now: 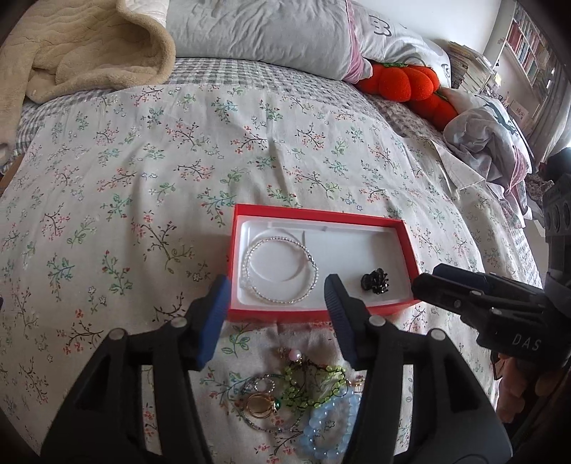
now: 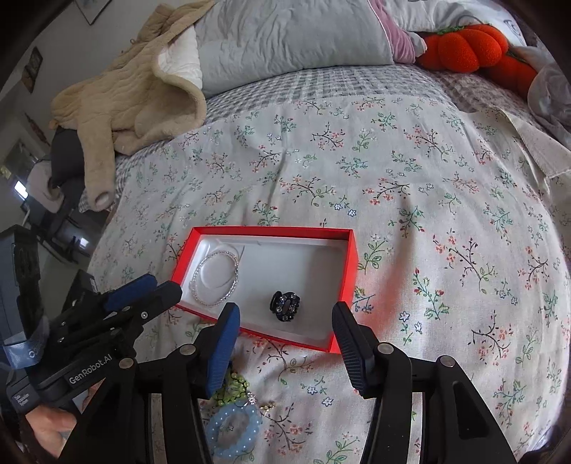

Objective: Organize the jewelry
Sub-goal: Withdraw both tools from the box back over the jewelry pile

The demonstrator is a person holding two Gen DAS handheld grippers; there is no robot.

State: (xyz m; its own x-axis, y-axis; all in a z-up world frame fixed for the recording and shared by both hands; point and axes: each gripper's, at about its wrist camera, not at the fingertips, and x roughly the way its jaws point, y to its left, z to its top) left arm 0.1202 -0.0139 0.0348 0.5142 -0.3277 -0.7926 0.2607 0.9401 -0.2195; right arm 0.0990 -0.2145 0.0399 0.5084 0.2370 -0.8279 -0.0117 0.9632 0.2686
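A red box with a white lining lies on the floral bedspread. In it lie a white bead necklace coiled at the left and a black hair claw at the right. The box, necklace and claw also show in the right wrist view. A pile of loose jewelry lies in front of the box: green beads, a gold ring, a light blue bead bracelet. My left gripper is open and empty above the box's near edge. My right gripper is open and empty near the claw.
A beige fleece garment lies at the back left. Grey pillows and an orange pumpkin plush lie at the head of the bed. Crumpled bedding is at the right, with a bookshelf behind.
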